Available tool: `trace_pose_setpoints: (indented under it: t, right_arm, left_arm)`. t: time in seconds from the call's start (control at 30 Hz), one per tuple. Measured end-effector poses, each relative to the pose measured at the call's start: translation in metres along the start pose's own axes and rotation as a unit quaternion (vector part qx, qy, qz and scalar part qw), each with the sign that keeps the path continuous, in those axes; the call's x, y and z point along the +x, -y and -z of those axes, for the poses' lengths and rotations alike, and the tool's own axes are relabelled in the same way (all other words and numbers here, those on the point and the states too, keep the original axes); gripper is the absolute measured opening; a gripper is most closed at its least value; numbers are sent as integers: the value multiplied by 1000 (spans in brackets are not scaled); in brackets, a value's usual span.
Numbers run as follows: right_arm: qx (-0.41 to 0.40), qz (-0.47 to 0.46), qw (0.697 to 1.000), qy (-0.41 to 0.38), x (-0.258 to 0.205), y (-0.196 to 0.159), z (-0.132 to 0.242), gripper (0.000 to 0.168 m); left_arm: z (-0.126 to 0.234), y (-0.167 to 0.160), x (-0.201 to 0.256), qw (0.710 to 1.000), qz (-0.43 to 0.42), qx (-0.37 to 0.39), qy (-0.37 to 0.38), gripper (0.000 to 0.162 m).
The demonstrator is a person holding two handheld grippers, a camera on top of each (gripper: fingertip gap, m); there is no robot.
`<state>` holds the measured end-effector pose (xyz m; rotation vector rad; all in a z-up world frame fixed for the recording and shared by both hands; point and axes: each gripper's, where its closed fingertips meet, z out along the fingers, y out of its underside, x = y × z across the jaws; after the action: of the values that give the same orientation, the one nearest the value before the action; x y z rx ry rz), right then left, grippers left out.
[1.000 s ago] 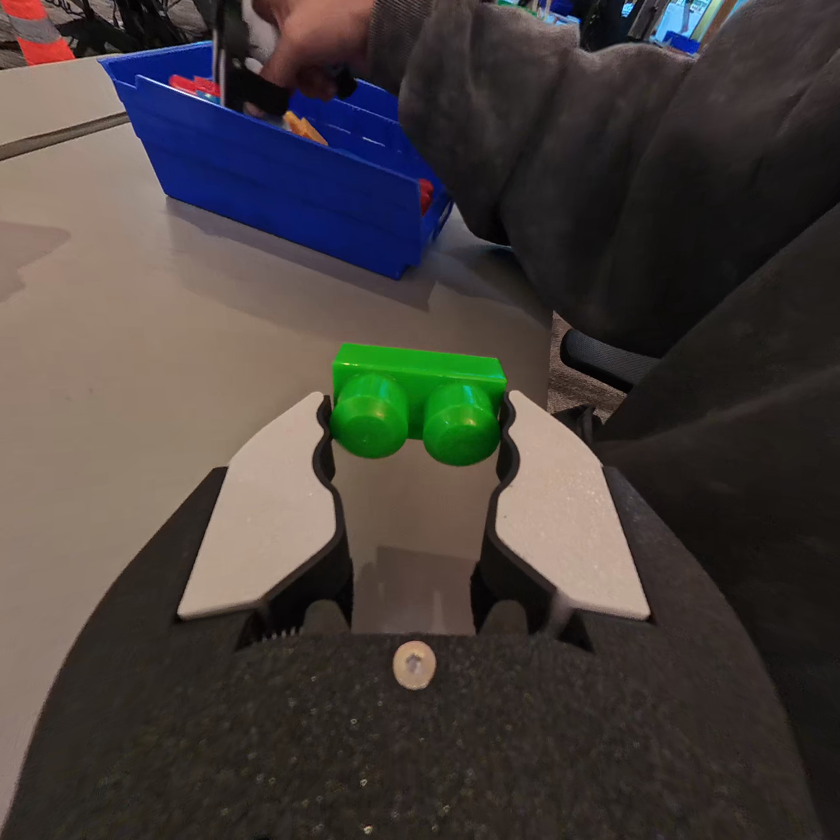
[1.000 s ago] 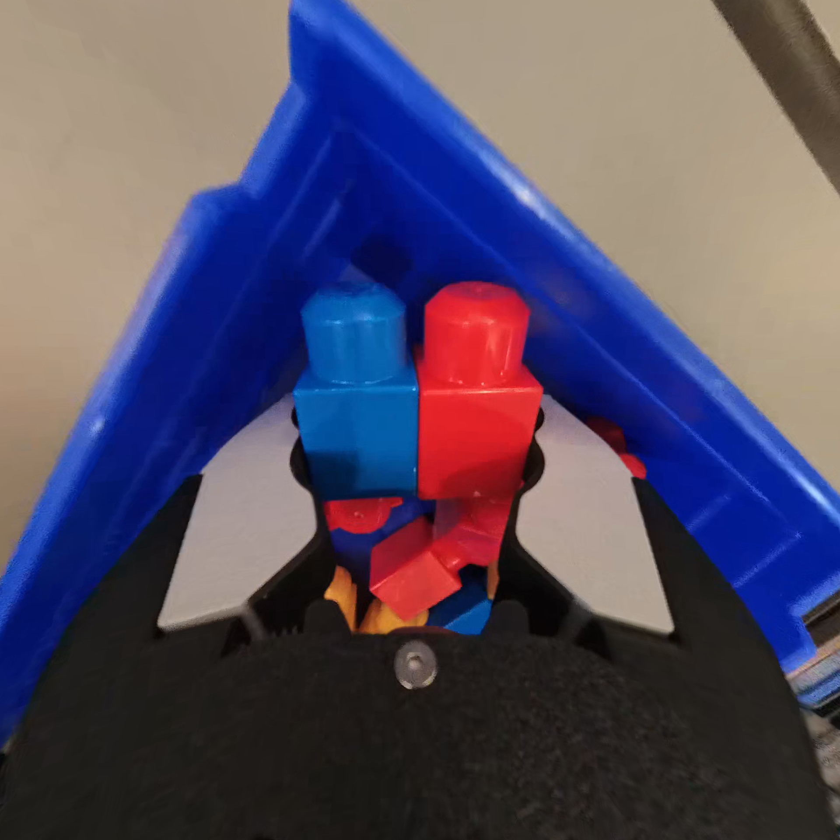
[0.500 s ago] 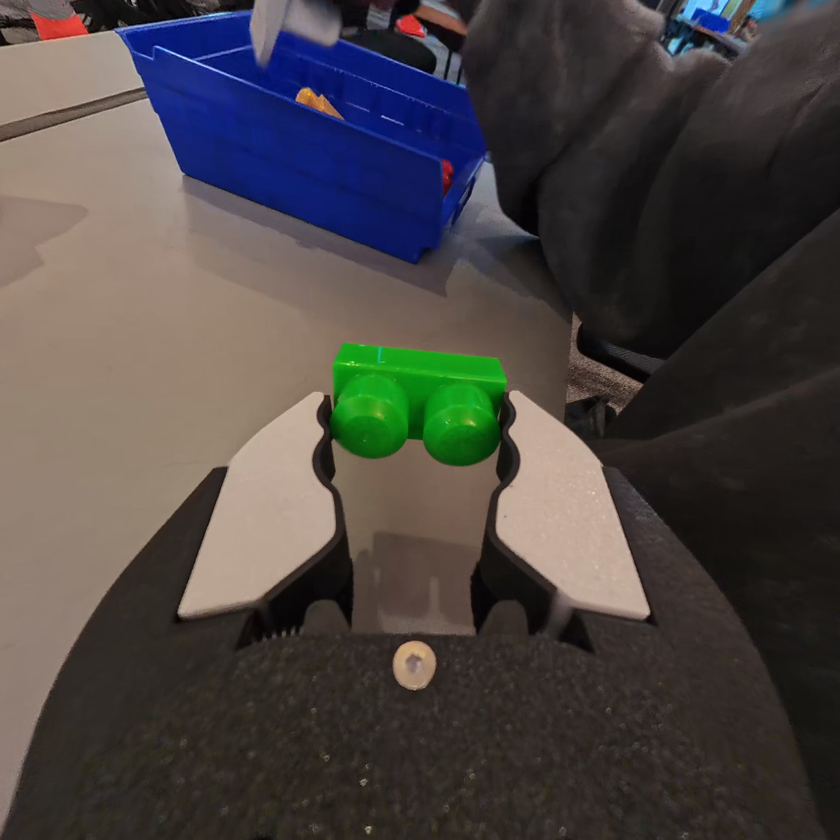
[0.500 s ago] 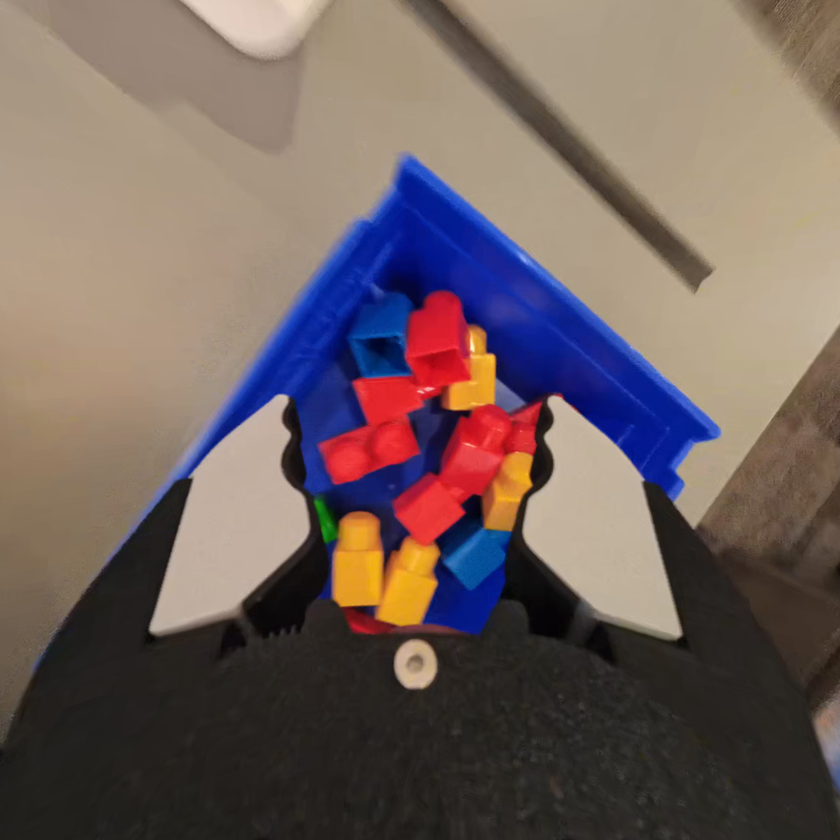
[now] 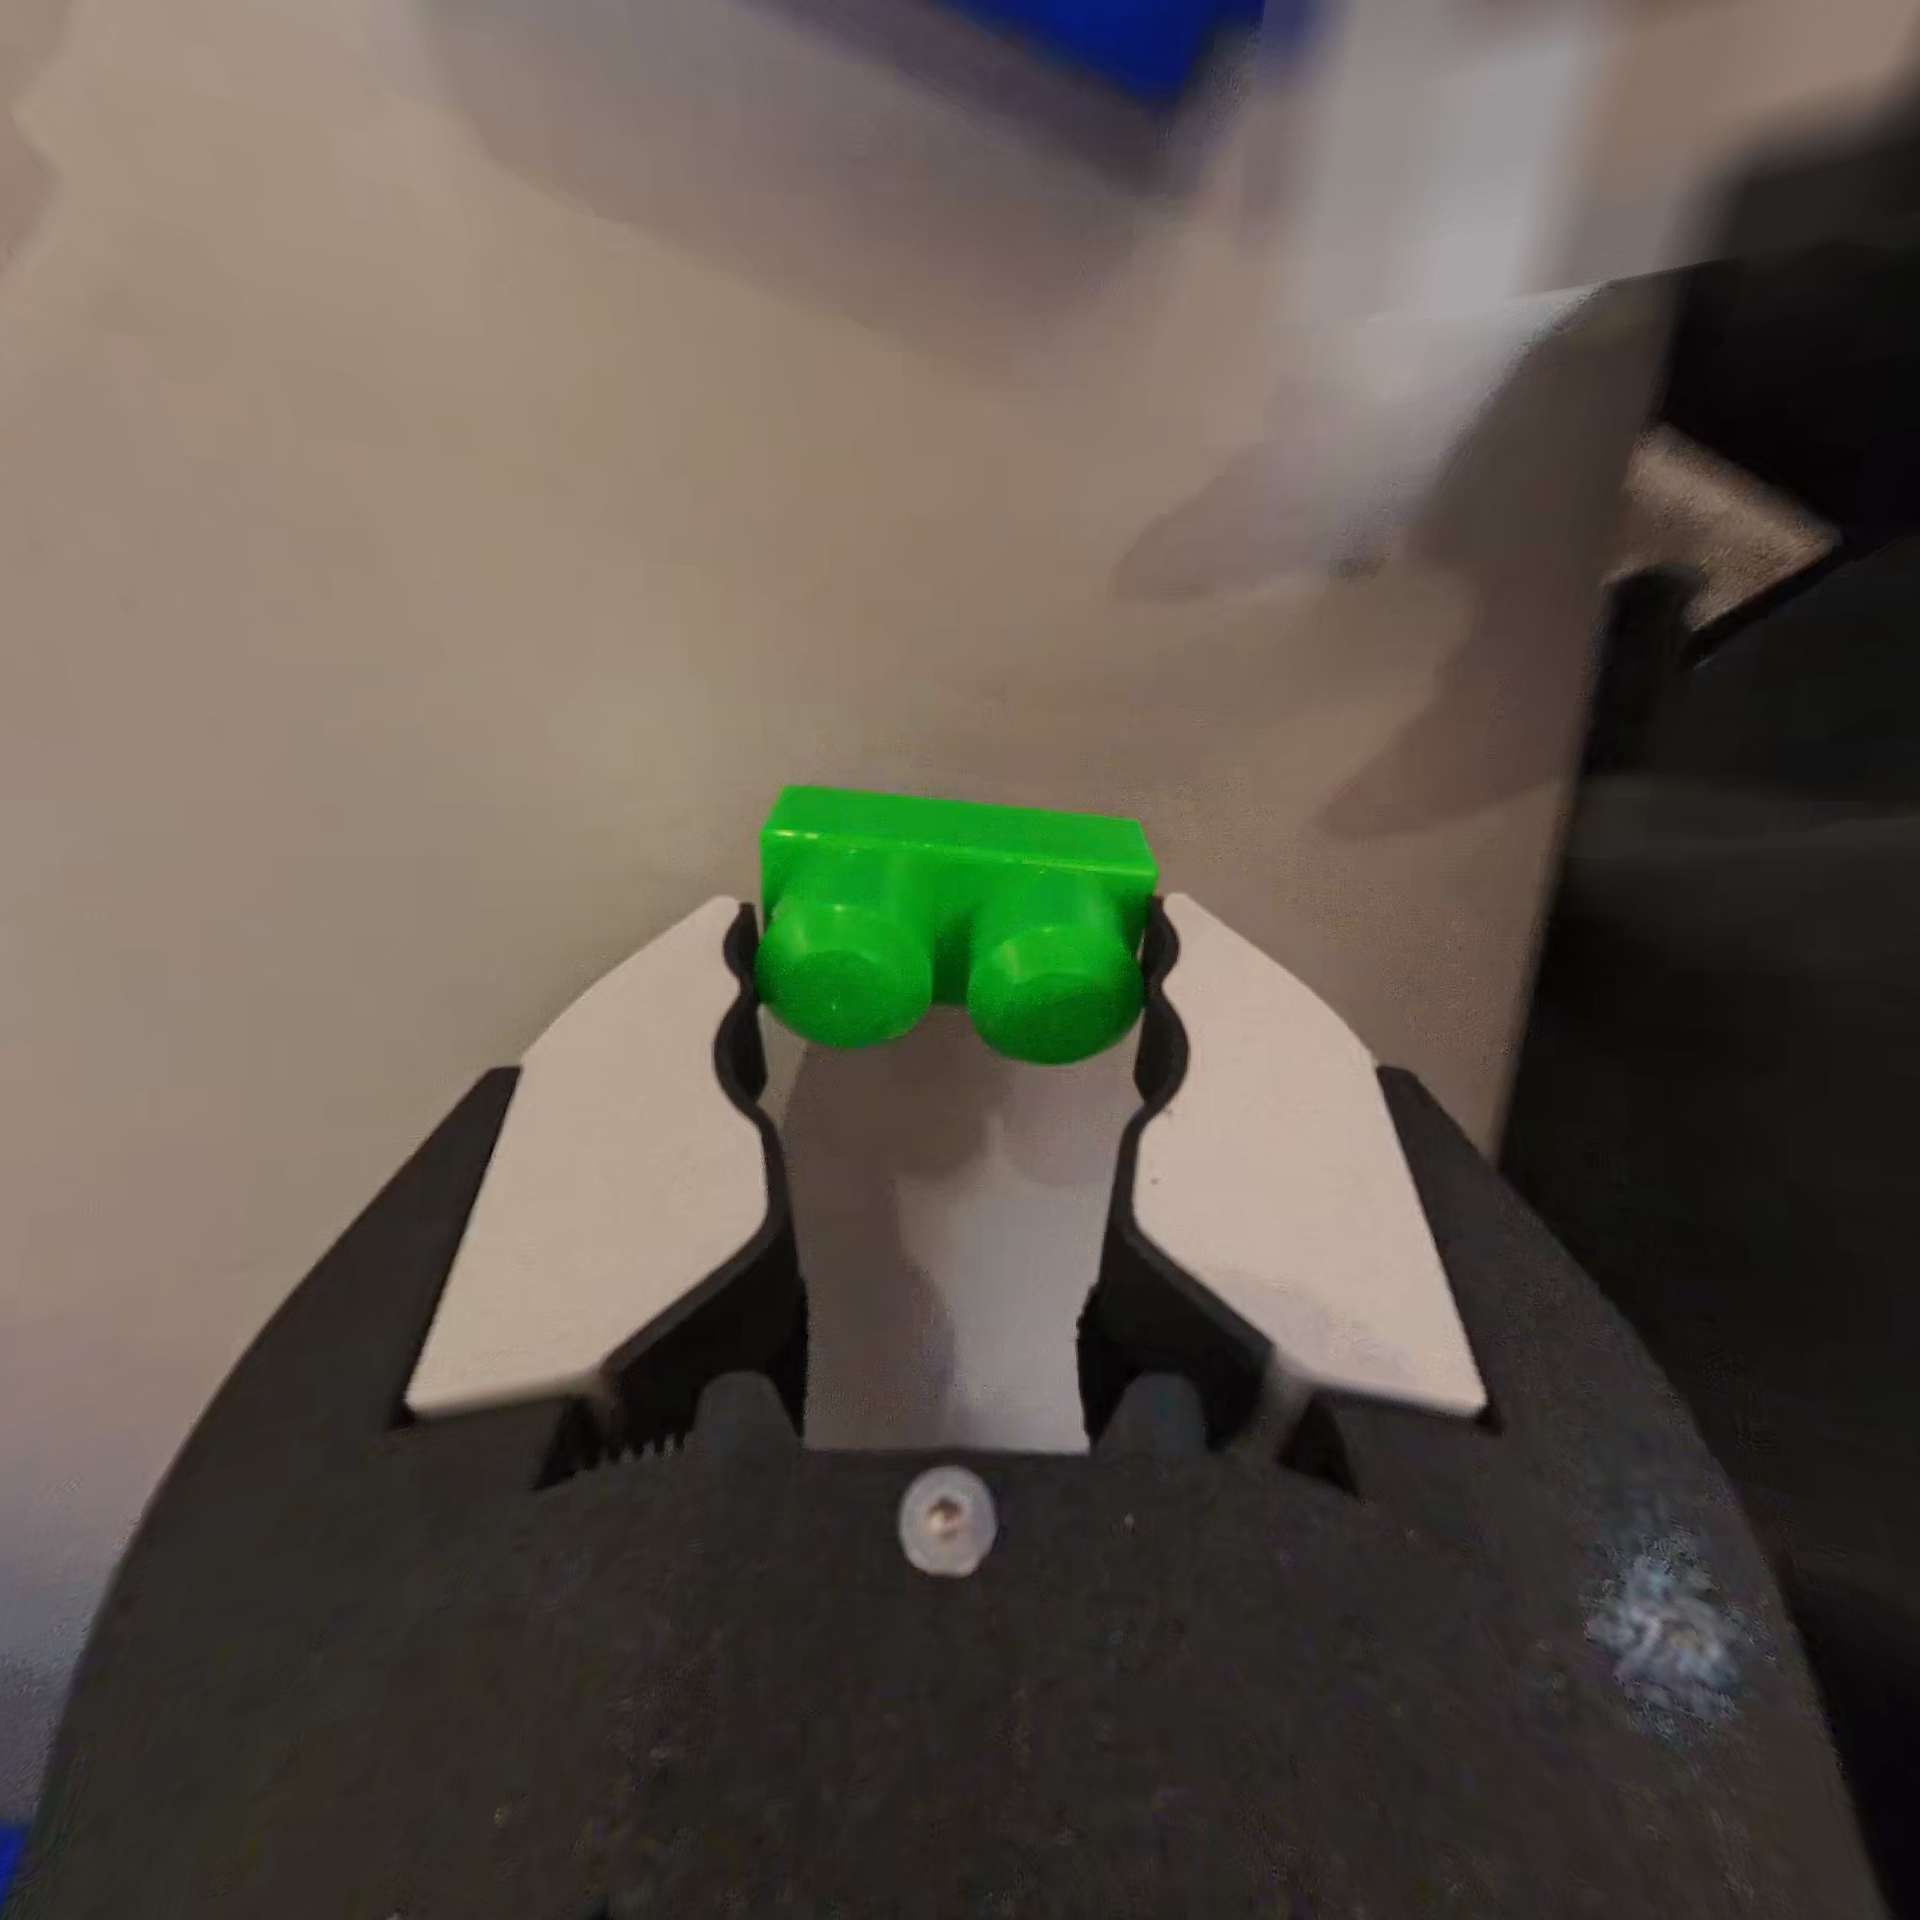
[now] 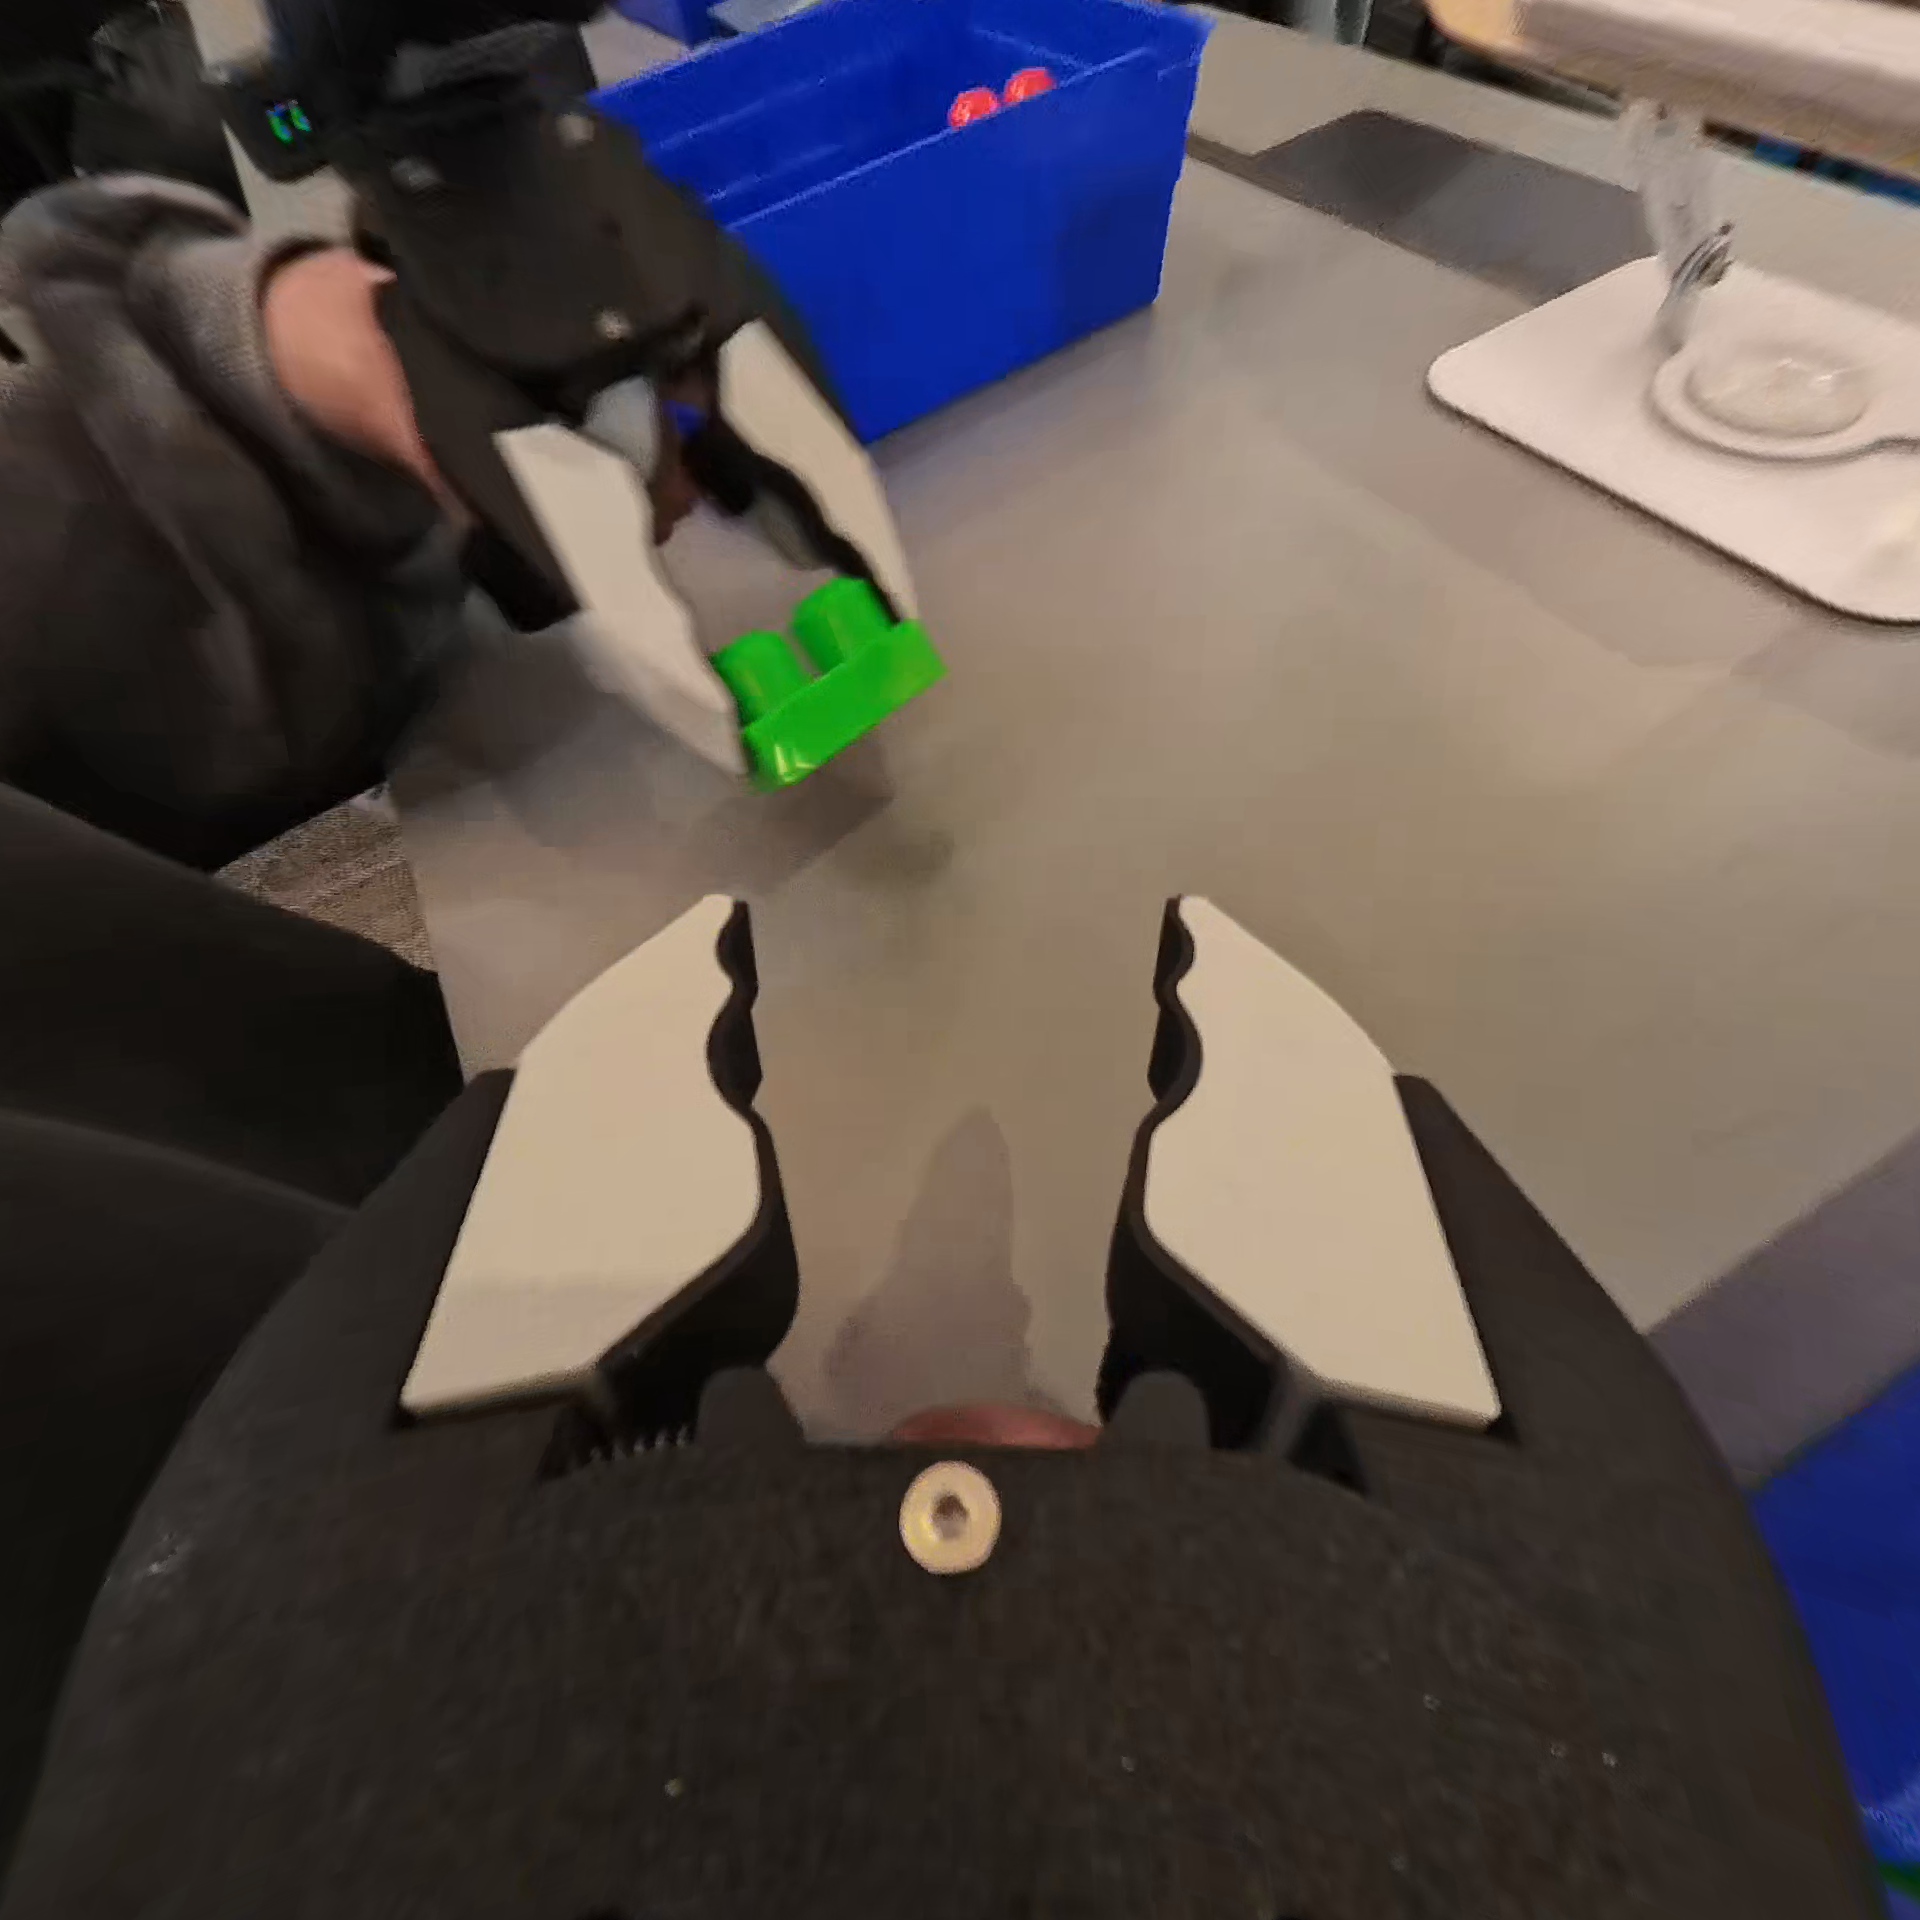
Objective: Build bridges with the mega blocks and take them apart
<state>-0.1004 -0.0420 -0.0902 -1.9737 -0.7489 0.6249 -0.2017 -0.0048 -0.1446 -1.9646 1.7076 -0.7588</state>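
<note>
Grey table point(image 6: 1299, 727) is the work surface; no bridge on it in either view, so I'd judge the build is barely started or fully taken apart.

Blue bin point(image 6: 935, 208) sits at the far side of the table, well apart from both grippers. 2 red block studs point(image 6: 1000, 96) show over its rim, so it reads as the block supply, parked out of the build zone. In the left wrist view it is only a blurred blue patch at the top edge.

White tray point(image 6: 1662, 457) with a clear glass dish on it sits off to the right – not part of the task as far as I can tell.

Left gripper point(image 5: 954, 940) is clenched on a green 2-stud block point(image 5: 951, 935). Jaws pinch the 2 short ends, studs facing back toward the camera. From the right wrist view the green 2-stud block point(image 6: 831, 686) hangs tilted just above the table, not touching it as far as I can tell – probably being carried in to set down as a pier or span. Hand and grey sleeve point(image 6: 208, 364) are behind it.

Right gripper point(image 6: 954, 966) is spread wide, nothing between the fingers, hovering over bare table near the left one – likely free to fetch or steady the next block.

Risk: tilted block needs levelling before placement.
</note>
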Motion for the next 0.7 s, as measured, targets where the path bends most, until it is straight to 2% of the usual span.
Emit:
trace_pose_setpoints:
  t: [0.17, 0.37, 0.63, 0.7]
  right_arm:
    - [-5, -12, 1000, 17, -2, -1, 6, 70]
    - [-21, -18, 999, 22, -4, -17, 10, 68]
    - [-46, -13, 998, 36, -9, -36, 11, 68]
    - [-44, -18, 998, 42, -9, -38, 12, 69]
  left_arm:
    - [-32, 12, -51, 985, -76, -147, 50, 70]
    - [-57, 19, -82, 943, -130, -300, 69, 69]
    - [-73, 31, -79, 935, -146, -320, 41, 70]
    - [-72, 34, -83, 938, -145, -309, 55, 80]
